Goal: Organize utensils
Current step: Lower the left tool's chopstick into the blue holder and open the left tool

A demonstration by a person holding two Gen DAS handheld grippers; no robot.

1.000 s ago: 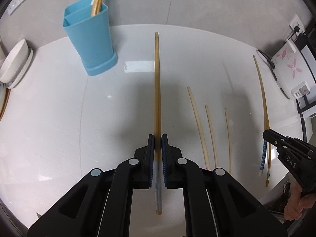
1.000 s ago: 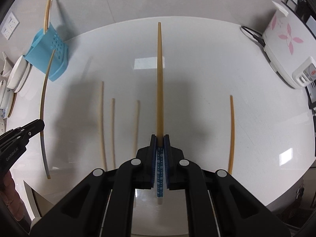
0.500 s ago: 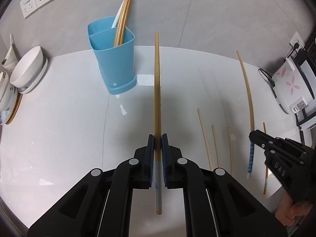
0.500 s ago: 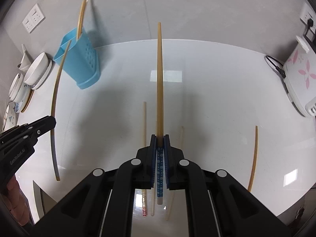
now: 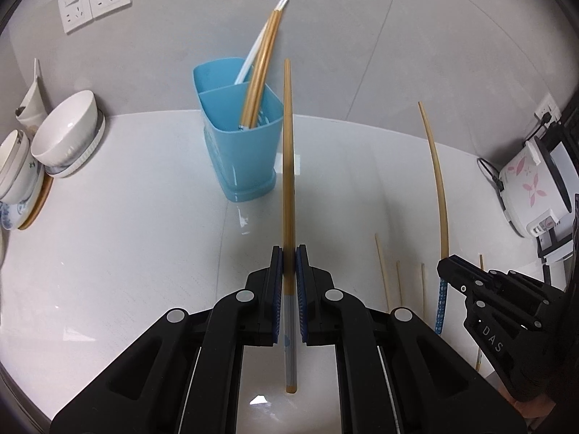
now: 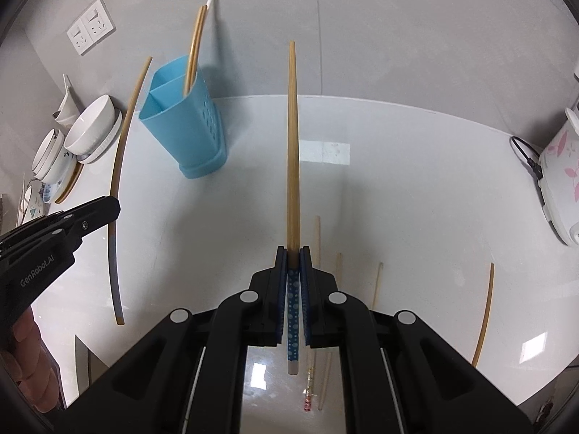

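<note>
My left gripper is shut on a grey-handled bamboo chopstick that points toward the blue utensil holder. The holder stands at the back of the white table and holds several chopsticks in its rear compartment. In the right wrist view my right gripper is shut on a blue-dotted chopstick, raised over the table to the right of the blue holder. The left gripper shows at that view's left edge; the right gripper shows at the left wrist view's right.
Several loose chopsticks lie on the table near its front edge, one more further right. Stacked white bowls sit at the left. A white rice cooker with pink flowers stands at the right. Wall sockets are behind.
Both grippers have lifted with their chopsticks and come nearer the blue holder, which now sits more central and larger. The loose chopsticks have slid down toward the bottom of both views.
</note>
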